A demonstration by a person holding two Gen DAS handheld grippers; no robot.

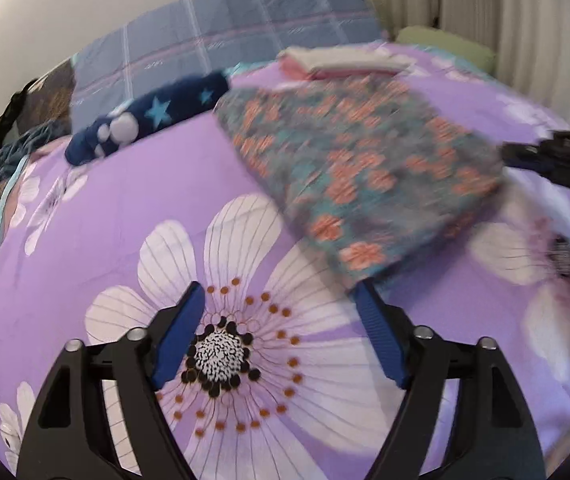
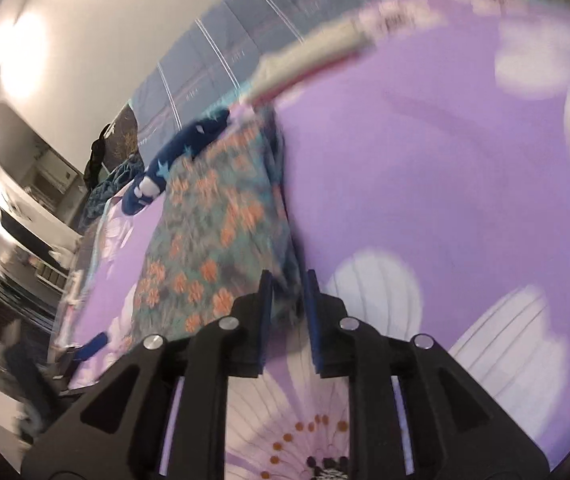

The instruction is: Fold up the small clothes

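Observation:
A folded teal garment with orange flowers (image 1: 357,160) lies on the purple flowered bedspread (image 1: 125,208). My left gripper (image 1: 280,286) hangs open over a big white flower print, nothing between its blue pads; its right fingertip is at the garment's near corner. In the left wrist view my right gripper (image 1: 557,156) reaches in at the garment's right edge. In the right wrist view the right gripper (image 2: 288,276) stands only slightly open, and the garment's (image 2: 213,232) near corner lies loosely between its tips. Blur hides fine detail.
A navy star-patterned piece (image 1: 157,116) (image 2: 189,144) lies beyond the garment on the left. A folded white and pink stack (image 1: 345,60) (image 2: 309,60) sits behind it. A blue plaid quilt (image 1: 225,28) and a green pillow (image 1: 445,44) line the wall.

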